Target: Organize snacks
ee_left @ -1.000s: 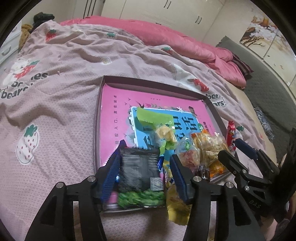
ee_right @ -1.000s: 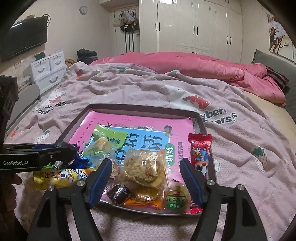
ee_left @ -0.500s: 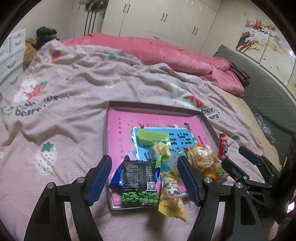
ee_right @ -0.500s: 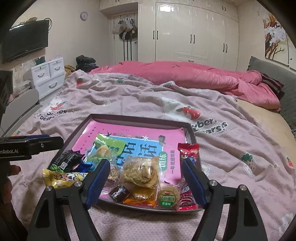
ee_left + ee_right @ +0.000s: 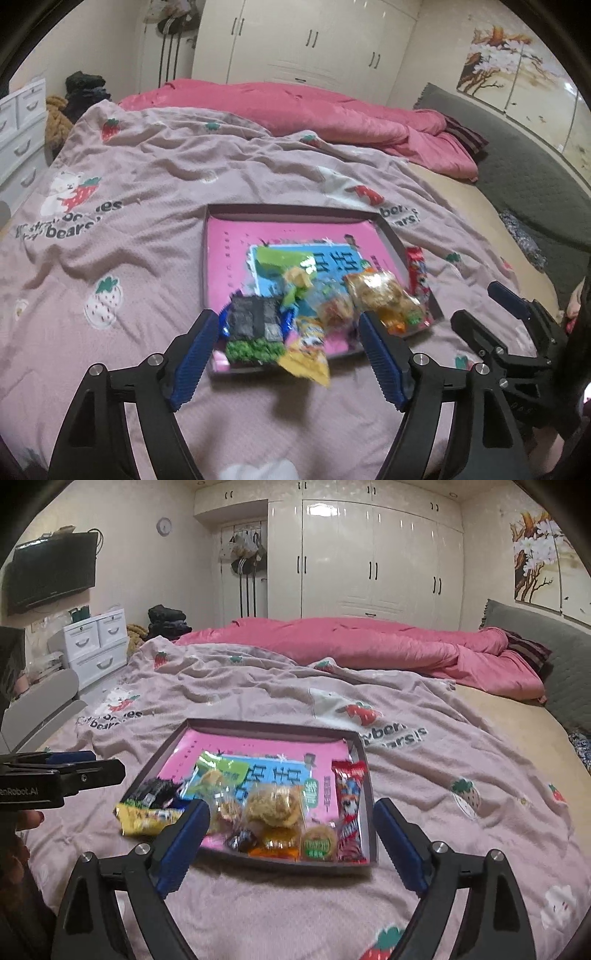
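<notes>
Both grippers released and pulled back from the tray of snacks on the bed.

A second ago the left gripper (image 5: pixel 286 354) had the black and green packet (image 5: pixel 253 332) between its jaws; they have just been opening, now empty, and the packet lies at the tray's near corner. The right gripper (image 5: pixel 291 847) has also just been opening, with nothing between its jaws, and the tray (image 5: pixel 273 725) looks farther from both than before. The tray sits on a pink strawberry blanket (image 5: pixel 461 775) over the bed, with white wardrobes (image 5: pixel 369 554) behind. The yellow packet (image 5: pixel 306 354) hangs over the tray edge; motion blur hides the small wrappers' print.
</notes>
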Demonstrator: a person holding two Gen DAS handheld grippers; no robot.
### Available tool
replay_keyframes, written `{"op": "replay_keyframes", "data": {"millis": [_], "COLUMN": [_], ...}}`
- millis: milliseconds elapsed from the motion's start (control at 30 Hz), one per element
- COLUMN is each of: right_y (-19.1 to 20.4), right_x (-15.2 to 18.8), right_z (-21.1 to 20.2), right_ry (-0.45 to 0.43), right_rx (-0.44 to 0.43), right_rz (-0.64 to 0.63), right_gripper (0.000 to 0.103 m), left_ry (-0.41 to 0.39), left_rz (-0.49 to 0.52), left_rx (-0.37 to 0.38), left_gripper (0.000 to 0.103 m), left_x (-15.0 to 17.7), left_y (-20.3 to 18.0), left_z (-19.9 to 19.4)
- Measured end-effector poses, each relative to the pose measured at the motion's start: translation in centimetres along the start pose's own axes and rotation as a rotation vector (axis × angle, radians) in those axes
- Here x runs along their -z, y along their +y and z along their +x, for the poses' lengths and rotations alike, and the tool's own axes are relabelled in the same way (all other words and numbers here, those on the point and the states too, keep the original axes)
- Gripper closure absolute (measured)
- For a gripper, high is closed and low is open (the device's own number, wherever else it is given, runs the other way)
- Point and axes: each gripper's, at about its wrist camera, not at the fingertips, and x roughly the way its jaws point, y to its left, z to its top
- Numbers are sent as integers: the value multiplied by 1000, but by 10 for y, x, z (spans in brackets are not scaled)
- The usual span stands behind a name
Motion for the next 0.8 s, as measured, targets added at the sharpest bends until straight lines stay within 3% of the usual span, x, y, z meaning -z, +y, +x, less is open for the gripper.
{"op": "replay_keyframes", "data": {"millis": [300,800], "right_y": [6,7], "right_x": [24,45], "right_z": [-23,-40], "right_ry": [38,64], "right_rx": [2,18], "right_rz": [-16,-14], "right_gripper": [3,2], "left_ry": [57,105], "left_rz": [11,66], "left_rx": [-30,-54], "left_gripper": [24,23], "left_x": [31,66], "left_y": [-18,-39], "left_z": [-8,-17]}}
